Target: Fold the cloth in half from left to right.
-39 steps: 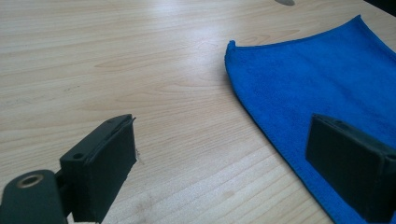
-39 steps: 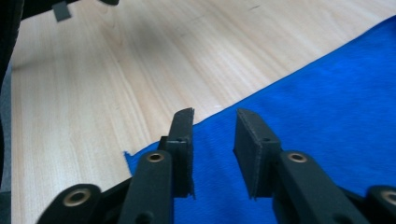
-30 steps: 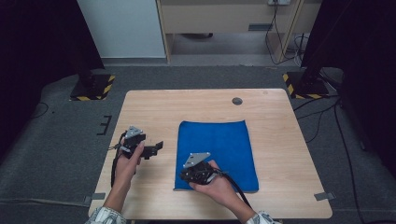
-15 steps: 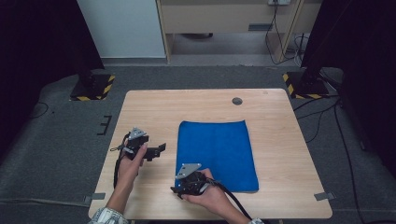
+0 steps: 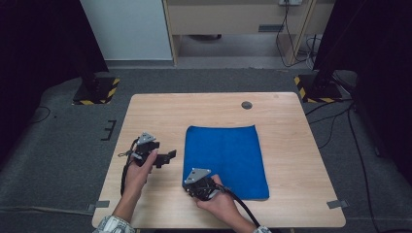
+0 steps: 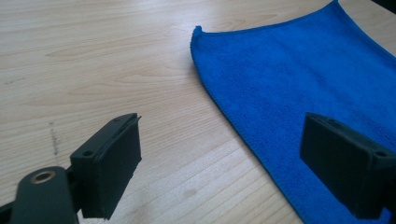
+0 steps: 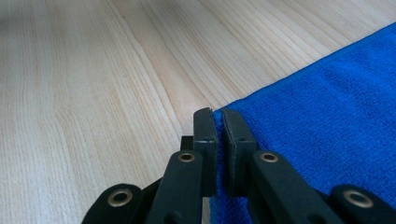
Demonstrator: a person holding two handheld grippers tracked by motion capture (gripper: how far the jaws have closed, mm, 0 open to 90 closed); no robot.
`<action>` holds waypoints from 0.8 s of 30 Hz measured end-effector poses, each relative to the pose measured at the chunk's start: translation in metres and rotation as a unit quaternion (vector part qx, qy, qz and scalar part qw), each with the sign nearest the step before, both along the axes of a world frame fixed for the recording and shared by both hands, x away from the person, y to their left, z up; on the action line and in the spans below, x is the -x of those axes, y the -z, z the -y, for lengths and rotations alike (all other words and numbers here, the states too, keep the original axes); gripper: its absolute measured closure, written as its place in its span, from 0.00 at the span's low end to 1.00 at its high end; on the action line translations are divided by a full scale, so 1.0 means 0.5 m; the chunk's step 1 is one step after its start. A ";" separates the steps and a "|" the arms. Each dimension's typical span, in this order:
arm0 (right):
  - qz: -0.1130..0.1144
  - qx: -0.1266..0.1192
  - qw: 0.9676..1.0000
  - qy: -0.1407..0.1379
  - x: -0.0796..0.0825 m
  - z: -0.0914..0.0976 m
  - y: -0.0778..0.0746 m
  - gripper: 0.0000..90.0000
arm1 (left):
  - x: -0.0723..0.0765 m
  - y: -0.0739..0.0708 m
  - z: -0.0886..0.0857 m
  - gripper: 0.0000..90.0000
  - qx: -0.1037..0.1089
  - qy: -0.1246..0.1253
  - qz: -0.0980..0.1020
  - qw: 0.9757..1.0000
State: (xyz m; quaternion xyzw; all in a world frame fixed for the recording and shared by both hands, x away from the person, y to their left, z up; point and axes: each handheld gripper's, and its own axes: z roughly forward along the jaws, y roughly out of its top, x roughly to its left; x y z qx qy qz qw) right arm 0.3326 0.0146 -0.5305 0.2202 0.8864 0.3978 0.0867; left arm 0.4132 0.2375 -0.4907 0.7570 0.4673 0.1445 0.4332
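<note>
The table (image 5: 160, 111) is big and made of light wood. It stands on a grey floor (image 5: 63, 155). A small dark round spot (image 5: 247, 105) sits near the far edge of the table.

A blue cloth (image 5: 228, 155) lies flat on the table, a bit to the right of the middle. It is spread out and smooth. Its near edge is close to the person's side of the table.

The person's two arms come in from the bottom. The left hand (image 5: 138, 170) holds the left gripper (image 5: 167, 158) above the wood, just left of the cloth. It does not touch the cloth. Its jaws are wide apart and there is nothing between them. In the left gripper view, the left gripper (image 6: 219, 154) looks along the cloth's left edge, with one jaw over the wood and the other over the cloth (image 6: 299, 79).

The right hand (image 5: 221, 201) holds the right gripper (image 5: 192, 189) at the near left corner of the cloth. In the right gripper view, the right gripper (image 7: 218, 116) has its jaws pressed nearly together, and they have just been closing. A thin bit of the cloth (image 7: 327, 107) edge sits pinched between them. The bare wood of the table (image 7: 93, 93) is on the other side of the jaws.
</note>
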 end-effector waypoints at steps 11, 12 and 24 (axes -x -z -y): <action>-0.016 -0.029 0.999 -0.009 0.027 -0.018 -0.010 0.95 | -0.054 -0.012 0.042 0.22 -0.024 -0.006 0.011 1.000; -0.017 -0.029 0.999 -0.011 0.029 -0.020 -0.011 0.94 | -0.059 -0.013 0.047 0.24 -0.028 -0.004 0.012 1.000; -0.019 -0.043 0.999 0.001 0.036 -0.034 -0.004 0.94 | -0.131 -0.008 0.083 0.39 -0.062 0.009 0.027 0.998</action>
